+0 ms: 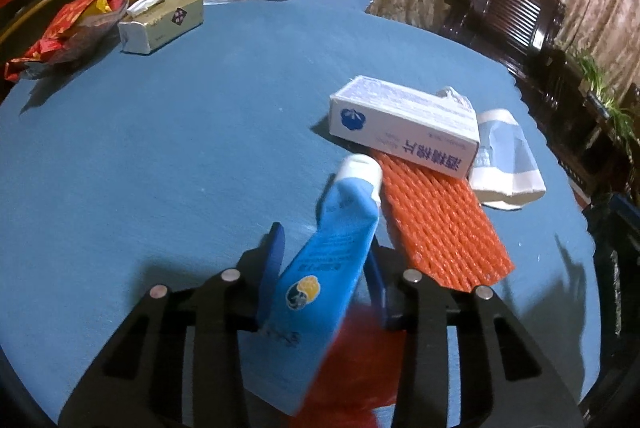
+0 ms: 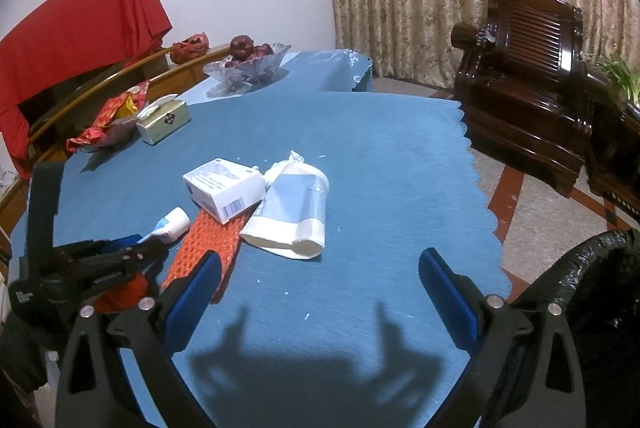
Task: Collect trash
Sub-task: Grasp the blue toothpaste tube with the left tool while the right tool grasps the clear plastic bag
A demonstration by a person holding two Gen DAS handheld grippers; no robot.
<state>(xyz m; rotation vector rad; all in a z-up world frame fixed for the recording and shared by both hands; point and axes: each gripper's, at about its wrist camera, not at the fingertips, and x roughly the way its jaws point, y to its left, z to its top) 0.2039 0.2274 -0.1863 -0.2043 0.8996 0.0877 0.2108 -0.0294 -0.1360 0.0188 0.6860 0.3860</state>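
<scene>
The blue tube (image 1: 324, 268) bears a round blue-and-yellow emblem; its small print is too blurred to read. The white box (image 1: 404, 123) carries a blue flower-like logo and blue Chinese characters, seen upside down. The left hand-held gripper (image 1: 324, 268) angles down at the blue worktop (image 1: 180, 147) — its blue pads are clamped on the tube, white cap forward beside the orange foam net (image 1: 444, 228). The right hand-held gripper (image 2: 320, 284) hovers above the worktop, jaws wide apart — nothing between them.
</scene>
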